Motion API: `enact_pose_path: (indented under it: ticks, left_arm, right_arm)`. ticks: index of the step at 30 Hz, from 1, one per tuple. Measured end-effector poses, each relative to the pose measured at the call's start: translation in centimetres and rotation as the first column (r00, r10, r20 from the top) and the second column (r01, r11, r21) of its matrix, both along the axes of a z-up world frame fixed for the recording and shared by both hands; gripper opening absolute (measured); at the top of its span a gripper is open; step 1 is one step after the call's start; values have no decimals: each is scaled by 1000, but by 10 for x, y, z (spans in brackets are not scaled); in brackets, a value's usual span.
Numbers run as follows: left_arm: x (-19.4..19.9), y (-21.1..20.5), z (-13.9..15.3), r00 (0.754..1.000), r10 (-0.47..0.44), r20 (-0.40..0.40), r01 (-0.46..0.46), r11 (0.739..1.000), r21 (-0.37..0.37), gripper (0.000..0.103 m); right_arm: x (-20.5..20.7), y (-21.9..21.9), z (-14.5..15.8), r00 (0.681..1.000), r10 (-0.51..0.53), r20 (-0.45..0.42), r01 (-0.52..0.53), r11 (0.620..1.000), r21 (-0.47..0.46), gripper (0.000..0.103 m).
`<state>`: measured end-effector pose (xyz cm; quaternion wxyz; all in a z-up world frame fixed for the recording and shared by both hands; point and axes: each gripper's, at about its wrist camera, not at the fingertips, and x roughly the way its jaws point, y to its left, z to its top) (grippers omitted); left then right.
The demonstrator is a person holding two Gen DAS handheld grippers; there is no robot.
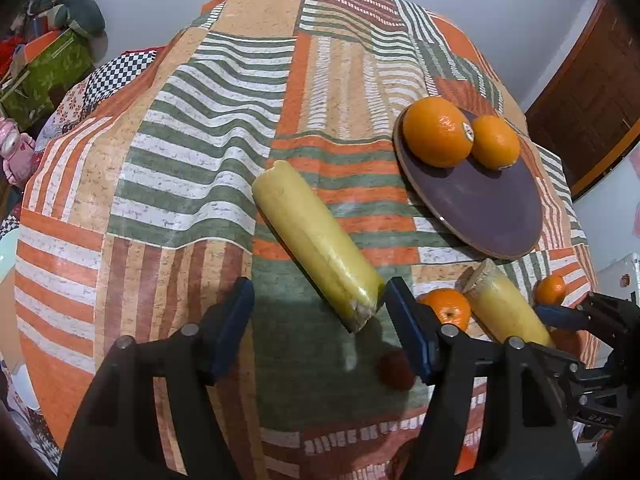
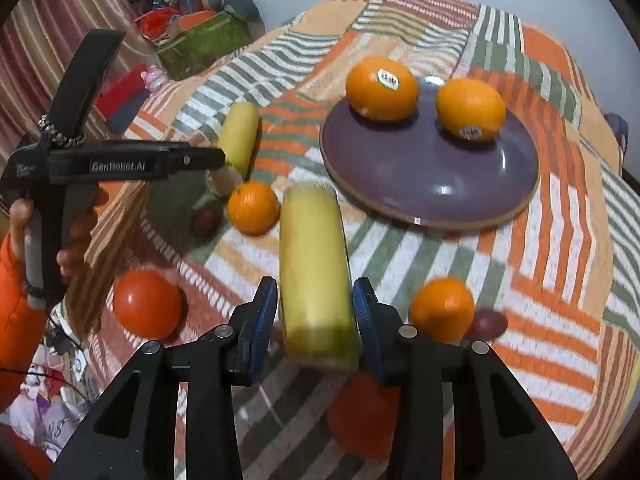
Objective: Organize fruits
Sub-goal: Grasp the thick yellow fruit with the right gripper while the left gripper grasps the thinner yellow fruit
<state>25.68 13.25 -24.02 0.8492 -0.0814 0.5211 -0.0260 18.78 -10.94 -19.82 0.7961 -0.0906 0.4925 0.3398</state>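
Observation:
Two large oranges (image 2: 382, 88) (image 2: 471, 109) sit on a purple plate (image 2: 432, 184), which also shows in the left wrist view (image 1: 480, 200). My right gripper (image 2: 316, 316) holds its jaws around a yellow-green cylinder-shaped fruit piece (image 2: 316, 276), blurred and lifted above the cloth. My left gripper (image 1: 318, 316) is open, its fingers low over the cloth, with a second yellow piece (image 1: 316, 240) lying just ahead, its near end beside the right finger. Small mandarins (image 2: 253, 208) (image 2: 442, 308), red tomatoes (image 2: 147, 304) (image 2: 362, 416) and dark red small fruits (image 2: 206, 221) (image 2: 489, 323) lie on the tablecloth.
A striped patchwork cloth (image 1: 200, 160) covers the round table. A green box (image 2: 204, 46) and clutter stand beyond the table's far left edge. The left gripper's body (image 2: 120, 164) shows at the left of the right wrist view, held by a hand in an orange sleeve.

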Motion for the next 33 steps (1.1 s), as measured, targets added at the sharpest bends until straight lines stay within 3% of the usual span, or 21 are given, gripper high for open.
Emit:
enact_pose_path:
  ticks: [6, 11, 15, 20, 33]
  left_arm:
    - [21, -9, -8, 1000, 9, -26, -9, 1000, -14, 68]
    - [40, -14, -23, 999, 31, -41, -29, 999, 36, 68]
    - [42, -17, -26, 999, 31, -20, -29, 996, 84, 56]
    - [29, -13, -20, 1000, 6, -16, -5, 999, 43, 40]
    - [-33, -2, -2, 997, -61, -46, 63, 997, 44, 34]
  right_arm:
    - [10, 18, -8, 1000, 19, 17, -19, 999, -29, 39]
    - [15, 23, -17, 1000, 15, 8, -15, 999, -37, 37]
    - [15, 20, -15, 1000, 3, 15, -2, 1000, -23, 37]
    - [11, 13, -13, 999, -33, -4, 33, 999, 2, 36]
    - [-13, 0, -4, 997, -66, -25, 66, 998, 8, 36]
